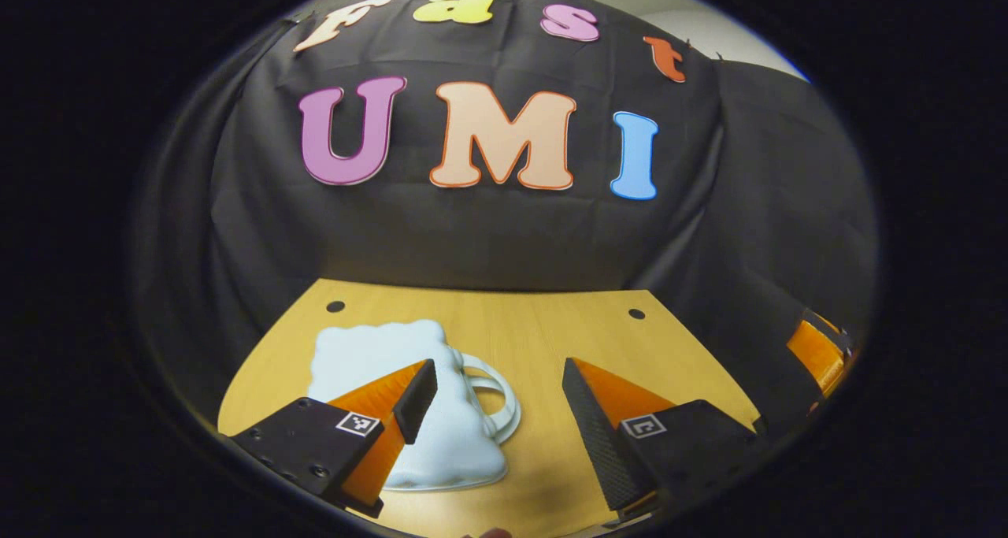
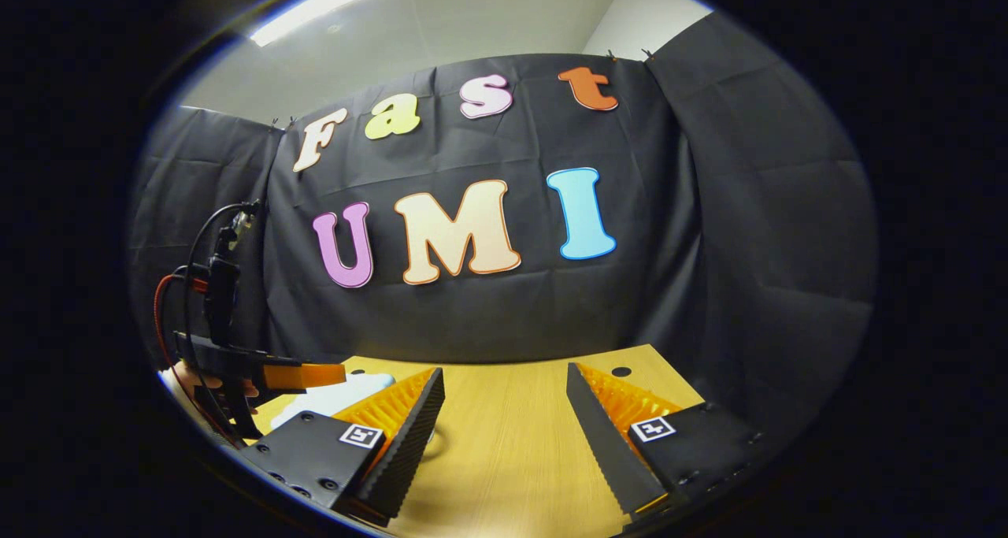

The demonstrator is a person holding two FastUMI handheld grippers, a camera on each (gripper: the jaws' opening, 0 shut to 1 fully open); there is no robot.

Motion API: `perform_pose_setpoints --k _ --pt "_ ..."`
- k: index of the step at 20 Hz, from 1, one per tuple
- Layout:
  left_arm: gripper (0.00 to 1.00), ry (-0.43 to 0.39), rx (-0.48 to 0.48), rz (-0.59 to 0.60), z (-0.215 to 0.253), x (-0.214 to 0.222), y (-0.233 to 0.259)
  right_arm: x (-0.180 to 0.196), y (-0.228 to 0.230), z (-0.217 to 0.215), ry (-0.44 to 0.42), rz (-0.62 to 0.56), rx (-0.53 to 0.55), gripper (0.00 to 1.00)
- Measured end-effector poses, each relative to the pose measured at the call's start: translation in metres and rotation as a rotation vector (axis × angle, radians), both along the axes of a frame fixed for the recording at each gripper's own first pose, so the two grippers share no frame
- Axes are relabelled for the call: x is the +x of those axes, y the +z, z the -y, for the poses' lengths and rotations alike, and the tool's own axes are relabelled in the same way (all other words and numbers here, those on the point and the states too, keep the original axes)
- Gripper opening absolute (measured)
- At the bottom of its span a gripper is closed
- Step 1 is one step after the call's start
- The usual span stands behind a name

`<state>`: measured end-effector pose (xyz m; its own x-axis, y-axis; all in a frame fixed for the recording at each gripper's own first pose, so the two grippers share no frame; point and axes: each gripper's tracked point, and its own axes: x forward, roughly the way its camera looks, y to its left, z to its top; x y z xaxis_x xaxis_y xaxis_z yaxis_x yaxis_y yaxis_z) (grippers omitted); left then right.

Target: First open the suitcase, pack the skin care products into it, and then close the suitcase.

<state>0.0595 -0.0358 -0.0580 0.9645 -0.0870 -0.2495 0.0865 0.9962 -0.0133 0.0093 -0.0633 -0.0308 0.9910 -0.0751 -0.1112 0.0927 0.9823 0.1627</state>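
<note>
We see one suitcase (image 1: 425, 412), a small pale blue-white case with a wavy outline and a looped handle (image 1: 496, 400) on its right side, lying flat and closed on the wooden table (image 1: 535, 325); we cannot tell what is in it. Our left gripper (image 1: 498, 396) hovers above it, fingers spread wide and grasping nothing, the left finger over the case. Our right gripper (image 2: 504, 400) hangs over bare tabletop, likewise released. In the right gripper view the suitcase (image 2: 331, 396) sits at the left below the left gripper (image 2: 303, 375). Two round holes (image 1: 335, 306) mark the table's far edge
</note>
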Motion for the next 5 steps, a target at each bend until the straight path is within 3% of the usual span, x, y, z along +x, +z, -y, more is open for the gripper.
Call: perform_pose_setpoints --k 3,5 --pt "0.92 -0.037 -0.001 -0.003 0.011 -0.008 -0.003 -0.001 0.004 -0.004 -0.003 0.005 -0.001 0.98" --pt "0.95 -0.073 0.014 -0.032 0.016 -0.012 -0.010 -0.002 0.005 -0.009 -0.003 0.008 0.004 0.98"
